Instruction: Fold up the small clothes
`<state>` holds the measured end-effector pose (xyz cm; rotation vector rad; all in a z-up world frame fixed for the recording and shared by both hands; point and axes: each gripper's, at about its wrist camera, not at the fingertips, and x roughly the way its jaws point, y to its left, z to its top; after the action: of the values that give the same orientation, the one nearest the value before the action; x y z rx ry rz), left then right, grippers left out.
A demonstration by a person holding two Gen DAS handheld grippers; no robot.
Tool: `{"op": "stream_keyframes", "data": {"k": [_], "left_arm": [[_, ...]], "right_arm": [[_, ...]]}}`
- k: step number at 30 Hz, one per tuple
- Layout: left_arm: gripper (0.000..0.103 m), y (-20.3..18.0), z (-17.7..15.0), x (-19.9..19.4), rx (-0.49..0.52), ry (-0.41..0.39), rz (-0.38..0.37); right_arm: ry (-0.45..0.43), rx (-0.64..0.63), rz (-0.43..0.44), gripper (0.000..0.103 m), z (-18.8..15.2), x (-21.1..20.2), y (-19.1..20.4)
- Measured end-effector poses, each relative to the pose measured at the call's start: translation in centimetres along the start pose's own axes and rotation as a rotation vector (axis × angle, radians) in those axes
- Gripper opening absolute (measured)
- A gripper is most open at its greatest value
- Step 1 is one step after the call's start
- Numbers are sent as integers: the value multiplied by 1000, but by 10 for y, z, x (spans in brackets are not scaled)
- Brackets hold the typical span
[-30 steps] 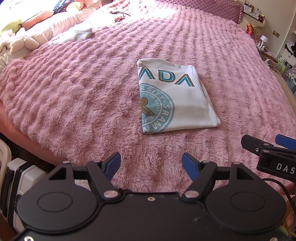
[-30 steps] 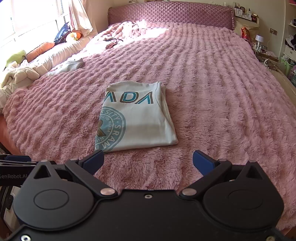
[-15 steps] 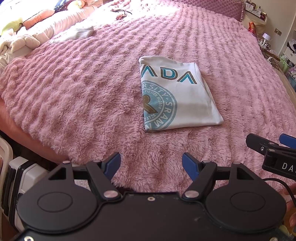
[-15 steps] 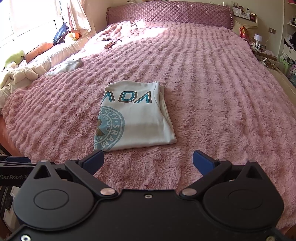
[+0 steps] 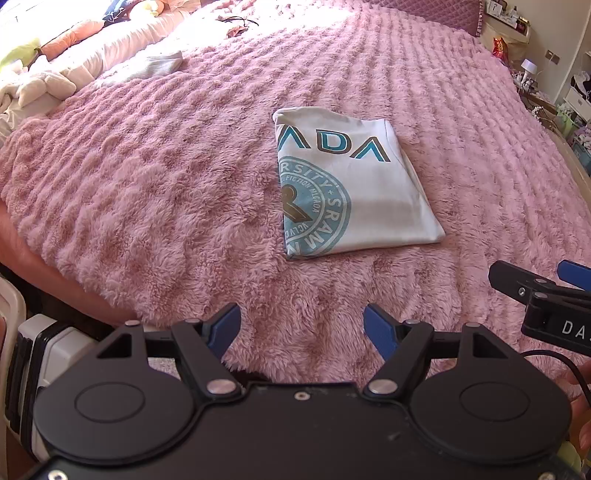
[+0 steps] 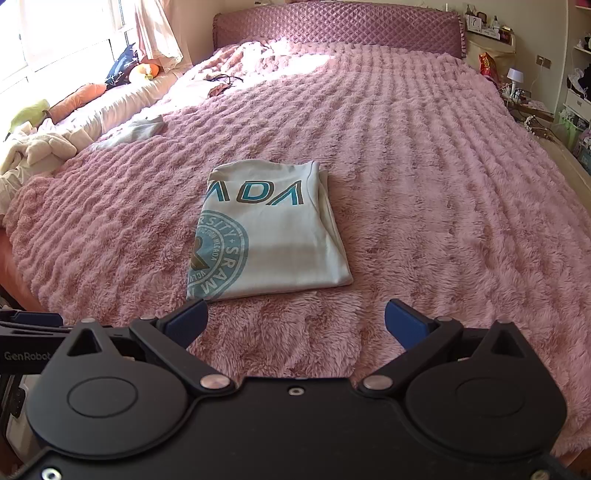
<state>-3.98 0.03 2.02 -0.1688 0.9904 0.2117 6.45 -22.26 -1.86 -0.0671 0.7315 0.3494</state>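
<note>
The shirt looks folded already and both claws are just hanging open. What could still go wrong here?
The folded T-shirt lies on a deep fluffy pink blanket, so a nudge from the open left claw or right claw might rumple it. Its layered right edge looks loose; lifting by one layer could undo the fold.

Spread wide across the bed, a fluffy pink blanket [image 6: 424, 184]; beyond it, a quilted purple headboard [image 6: 332, 26]. Heaped by the sunlit window, pillows and plush toys [image 6: 144, 70]. At right, a small white lamp [image 6: 516, 75].
</note>
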Motion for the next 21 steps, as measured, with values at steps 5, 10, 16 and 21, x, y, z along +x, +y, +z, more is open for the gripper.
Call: {"op": "stream_keyframes", "data": {"k": [5,10,16,21], "left_arm": [[75,0,0,1,4,0,4],[75,1,1,3,5,8,0],[75,2,4,6,4,14,2],[75,2,4,8,6,15,6]], "right_arm": [[2,2,0,103,0,0,0],[2,1,1,103,0,0,0],[7,5,0,103,0,1,0],[15,7,0,103,-1,5,0]]}}
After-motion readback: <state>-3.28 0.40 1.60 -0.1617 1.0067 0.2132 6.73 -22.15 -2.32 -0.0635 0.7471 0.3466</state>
